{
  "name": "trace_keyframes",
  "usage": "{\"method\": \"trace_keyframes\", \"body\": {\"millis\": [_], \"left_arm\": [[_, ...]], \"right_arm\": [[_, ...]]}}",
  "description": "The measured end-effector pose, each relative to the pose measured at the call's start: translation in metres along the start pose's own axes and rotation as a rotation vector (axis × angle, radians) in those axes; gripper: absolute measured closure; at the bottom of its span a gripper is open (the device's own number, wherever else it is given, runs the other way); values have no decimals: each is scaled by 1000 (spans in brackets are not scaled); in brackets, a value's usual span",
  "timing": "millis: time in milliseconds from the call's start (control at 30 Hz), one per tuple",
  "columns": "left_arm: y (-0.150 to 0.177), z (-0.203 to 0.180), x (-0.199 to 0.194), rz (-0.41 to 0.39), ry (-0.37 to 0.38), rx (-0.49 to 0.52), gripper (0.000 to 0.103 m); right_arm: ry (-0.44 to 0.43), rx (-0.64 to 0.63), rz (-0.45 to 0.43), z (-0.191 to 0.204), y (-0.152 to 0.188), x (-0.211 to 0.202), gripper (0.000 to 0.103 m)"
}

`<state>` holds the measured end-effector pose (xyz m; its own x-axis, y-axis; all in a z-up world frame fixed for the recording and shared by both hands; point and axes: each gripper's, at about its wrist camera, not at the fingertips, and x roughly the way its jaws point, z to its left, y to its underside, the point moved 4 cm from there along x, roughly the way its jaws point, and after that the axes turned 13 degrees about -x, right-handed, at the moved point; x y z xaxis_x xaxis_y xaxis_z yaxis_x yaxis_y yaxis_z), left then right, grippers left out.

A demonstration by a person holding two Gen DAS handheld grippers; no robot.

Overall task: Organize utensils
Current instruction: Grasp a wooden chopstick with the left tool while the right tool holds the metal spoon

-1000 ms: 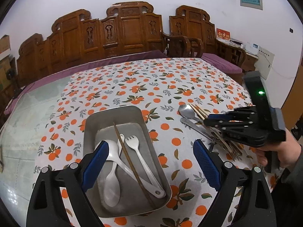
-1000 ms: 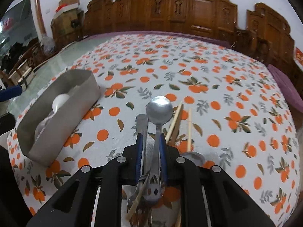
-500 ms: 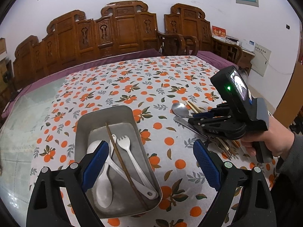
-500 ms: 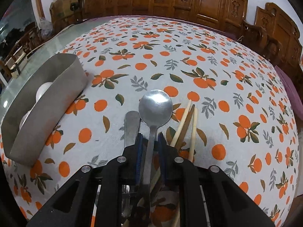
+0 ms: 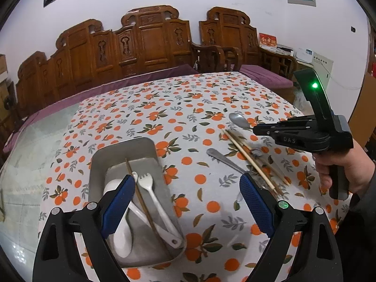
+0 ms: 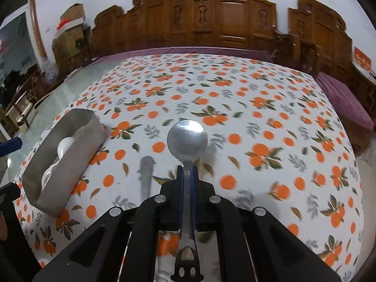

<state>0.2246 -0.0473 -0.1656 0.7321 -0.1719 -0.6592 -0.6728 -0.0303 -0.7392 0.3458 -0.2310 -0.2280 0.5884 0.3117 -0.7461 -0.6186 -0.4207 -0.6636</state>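
Right claw [image 6: 187, 176] pinches a metal spoon [image 6: 187, 138]; left claw [image 5: 186, 205] gapes over the tray [image 5: 150, 148] holding white cutlery [image 5: 154, 199].

Right wrist view: the steel spoon [image 6: 187, 138] is being covered along its handle by the closed right tongs [image 6: 187, 176]; only bowl and tail end are being shown. The second steel handle [image 6: 145, 176] is being blurred and cut off by the tongs' body. Contents of the metal tray [image 6: 77, 150] are being screened by its near wall.

Left wrist view: the white spoon [image 5: 122, 237] is being partly masked by a blue pad [image 5: 117, 204]. The chopsticks' [image 5: 249, 157] near ends are being hidden.
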Motion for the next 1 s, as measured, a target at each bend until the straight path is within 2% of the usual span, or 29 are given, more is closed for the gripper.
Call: {"method": "trace_keyframes", "body": {"millis": [200, 467, 667, 733, 1000], "left_arm": [[-1, -22, 10, 31, -13, 30, 16], [-3, -53, 51, 120, 27, 2, 16], [-2, -69, 92, 209, 32, -26, 28], [-2, -72, 104, 234, 45, -42, 37], [-1, -81, 138, 295, 43, -70, 46]], "right_arm": [[50, 44, 29, -34, 19, 3, 96], [83, 69, 73, -63, 32, 16, 96], [62, 80, 69, -68, 32, 18, 96], [52, 87, 66, -70, 32, 18, 96], [28, 108, 53, -73, 29, 17, 96]]}}
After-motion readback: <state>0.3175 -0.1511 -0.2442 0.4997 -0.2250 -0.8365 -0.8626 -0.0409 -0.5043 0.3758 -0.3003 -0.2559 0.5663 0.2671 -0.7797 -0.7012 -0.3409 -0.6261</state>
